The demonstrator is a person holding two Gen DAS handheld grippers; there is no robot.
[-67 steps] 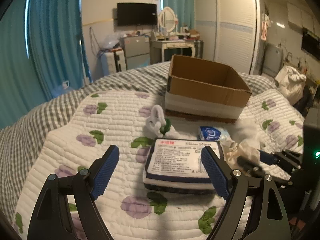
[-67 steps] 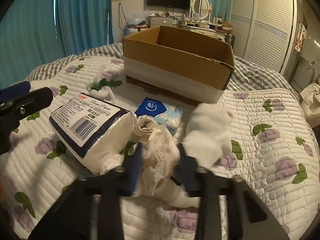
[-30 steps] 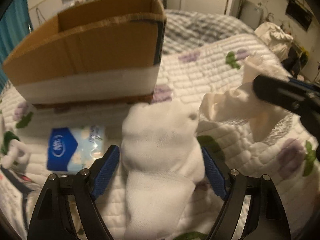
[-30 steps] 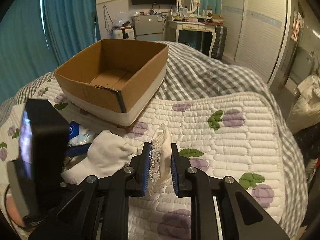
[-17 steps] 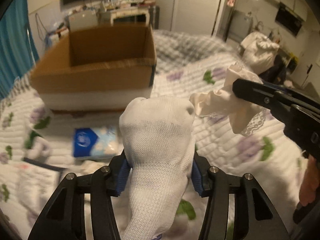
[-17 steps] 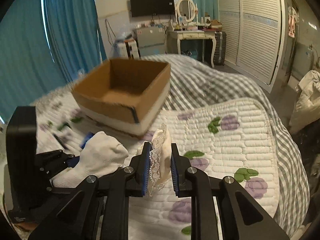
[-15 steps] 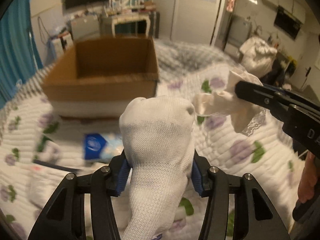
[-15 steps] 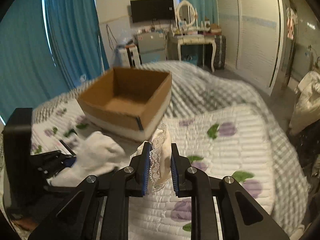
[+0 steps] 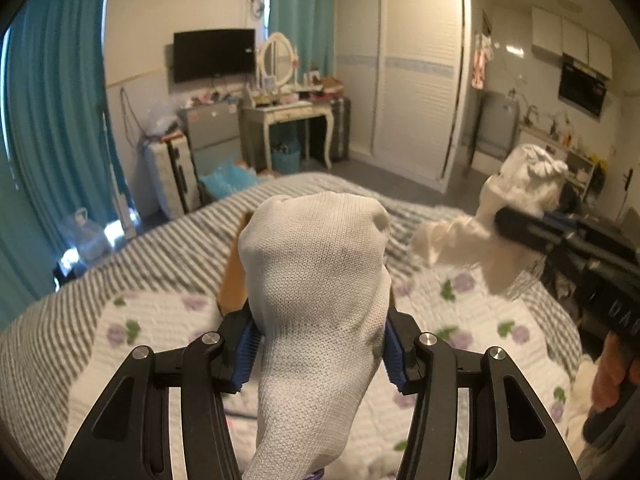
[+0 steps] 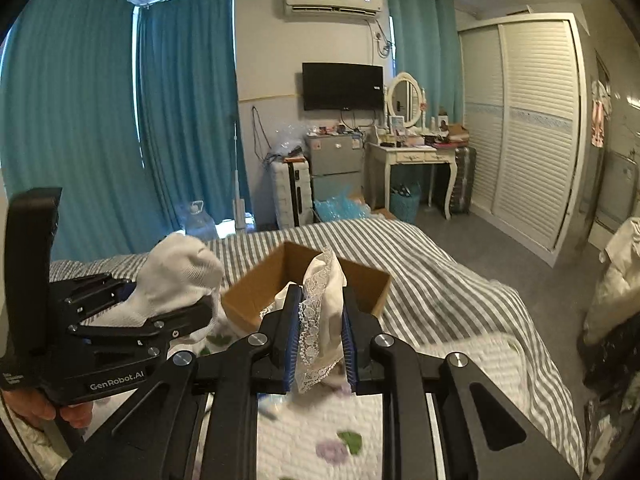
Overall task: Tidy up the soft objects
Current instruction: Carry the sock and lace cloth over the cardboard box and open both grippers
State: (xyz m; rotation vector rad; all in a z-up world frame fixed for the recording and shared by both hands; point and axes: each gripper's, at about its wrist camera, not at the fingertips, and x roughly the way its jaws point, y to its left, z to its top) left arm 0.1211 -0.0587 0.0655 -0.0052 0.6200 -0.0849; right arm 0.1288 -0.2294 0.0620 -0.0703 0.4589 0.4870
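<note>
We have a white knit sock (image 9: 320, 280) pinched in our left gripper (image 9: 320, 350) and a cream lace-trimmed cloth (image 10: 322, 308) clamped in our right gripper (image 10: 319, 344), both held in the air over the quilted bed (image 10: 460, 312). The open cardboard box (image 10: 256, 300) sits ahead, below them. We judge the risk to be release: the sock hides most of the box from the left view, so we could drop it short, or a limp end could drape over the rim.
</note>
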